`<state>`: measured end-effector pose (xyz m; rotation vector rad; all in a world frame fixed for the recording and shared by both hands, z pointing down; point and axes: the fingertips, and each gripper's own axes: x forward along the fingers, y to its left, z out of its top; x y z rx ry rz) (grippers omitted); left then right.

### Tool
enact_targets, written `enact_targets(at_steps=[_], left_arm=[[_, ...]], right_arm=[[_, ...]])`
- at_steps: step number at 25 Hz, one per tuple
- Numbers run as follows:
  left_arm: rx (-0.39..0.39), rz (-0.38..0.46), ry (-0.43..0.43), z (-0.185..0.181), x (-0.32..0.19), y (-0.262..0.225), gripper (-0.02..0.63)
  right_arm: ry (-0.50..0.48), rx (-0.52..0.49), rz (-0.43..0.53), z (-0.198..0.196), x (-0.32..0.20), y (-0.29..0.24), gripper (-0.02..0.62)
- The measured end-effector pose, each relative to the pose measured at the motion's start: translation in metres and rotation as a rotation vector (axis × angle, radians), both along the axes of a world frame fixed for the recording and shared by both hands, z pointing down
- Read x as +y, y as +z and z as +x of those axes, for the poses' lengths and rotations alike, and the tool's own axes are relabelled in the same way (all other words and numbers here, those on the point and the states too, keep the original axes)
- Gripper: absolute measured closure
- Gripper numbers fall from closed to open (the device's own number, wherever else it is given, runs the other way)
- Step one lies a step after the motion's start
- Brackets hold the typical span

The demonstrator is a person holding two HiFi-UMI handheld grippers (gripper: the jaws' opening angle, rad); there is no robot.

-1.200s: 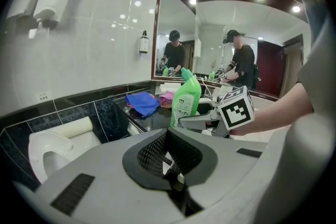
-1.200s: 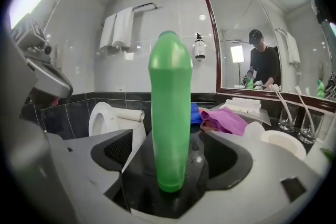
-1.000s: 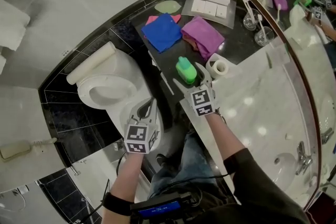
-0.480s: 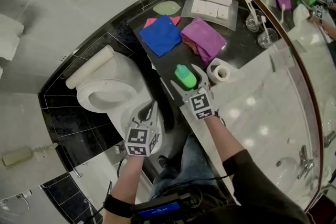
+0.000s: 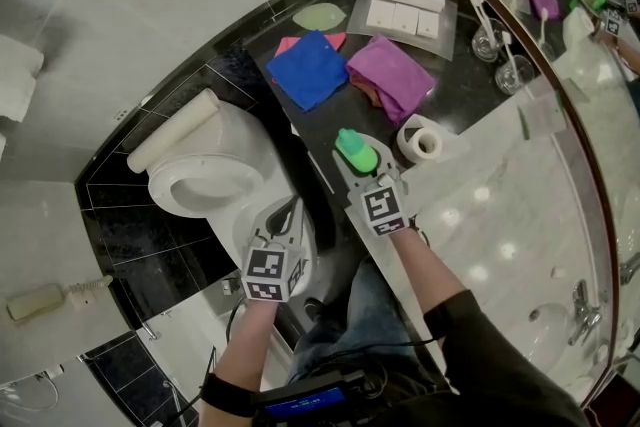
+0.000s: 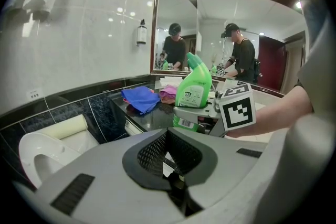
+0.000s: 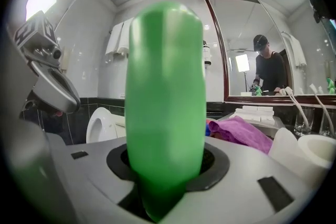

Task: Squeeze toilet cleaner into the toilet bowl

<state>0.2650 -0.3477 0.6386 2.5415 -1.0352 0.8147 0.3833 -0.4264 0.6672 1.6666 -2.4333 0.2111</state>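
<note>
One green toilet cleaner bottle (image 5: 355, 150) stands upright on the dark worktop (image 5: 312, 130), near its front edge, and I've got it between the jaws of the right gripper (image 5: 362, 167). Those jaws have just been closing, and in the right gripper view the bottle fills the gap and sits pressed in the notch, so that's a grip. Left gripper (image 5: 288, 213) hangs lower, over the near rim of the toilet (image 5: 205, 177), jaws fully together with nothing in them. Toilet bowl is open, left of the worktop, well apart from the bottle. Toilet roll (image 5: 422, 140) sits just right of the bottle. Behind it lie a purple cloth (image 5: 388, 75) and a blue cloth (image 5: 308, 65), side by side.
</note>
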Motion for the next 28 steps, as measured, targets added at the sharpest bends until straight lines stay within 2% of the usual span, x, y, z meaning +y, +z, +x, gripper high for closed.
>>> enact_targets(at_steps=[10,13,19,28], left_arm=[[-0.002,0.015,-0.024,-0.012,0.004,-0.006,0.606],[-0.002,0.022,-0.038,-0.023,0.007,-0.009,0.606],[0.023,0.046,-0.057,-0.046,0.019,-0.030,0.606],[0.056,0.080,-0.085,-0.113,0.064,-0.067,0.606]], right_arm=[[0.028,0.004,-0.014,0.007,0.003,-0.004,0.405],[0.007,0.023,-0.021,0.000,0.007,-0.011,0.407],[-0.067,0.045,-0.036,-0.027,0.028,-0.034,0.407],[-0.168,0.022,-0.047,-0.101,0.089,-0.087,0.405]])
